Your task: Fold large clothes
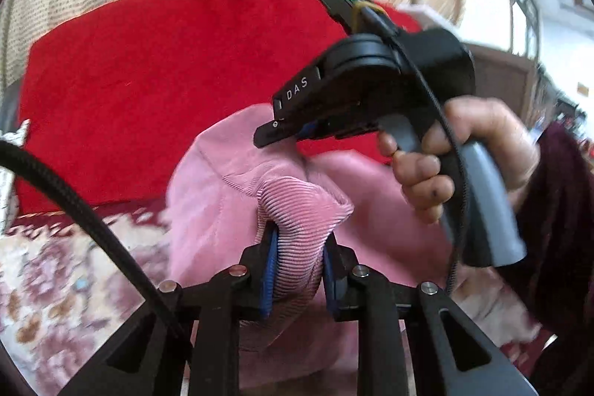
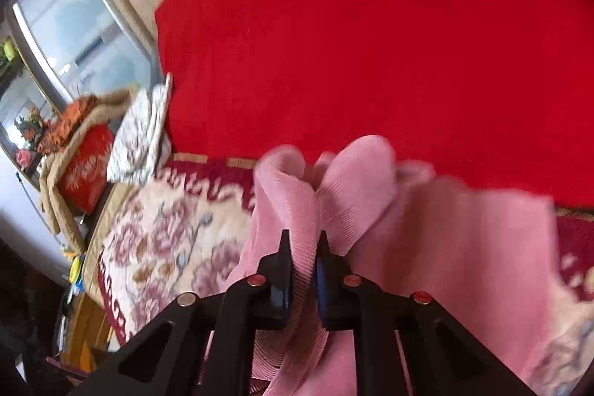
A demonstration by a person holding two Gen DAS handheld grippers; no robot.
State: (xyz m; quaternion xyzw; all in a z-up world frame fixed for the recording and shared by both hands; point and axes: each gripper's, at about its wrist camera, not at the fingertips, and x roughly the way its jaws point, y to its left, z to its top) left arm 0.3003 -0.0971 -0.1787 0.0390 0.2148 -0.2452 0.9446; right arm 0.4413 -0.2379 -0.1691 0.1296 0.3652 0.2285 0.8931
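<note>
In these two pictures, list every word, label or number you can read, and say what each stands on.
"DAS": white letters on the black body of the right gripper, seen in the left wrist view.
White pattern on the red bag in the right wrist view: too blurred to read.
Nothing else is legible.

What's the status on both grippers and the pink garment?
Left gripper shut on pink garment ribbed hem. Right gripper shut on it too. Garment lifted over red blanket. Nothing in the way.
</note>
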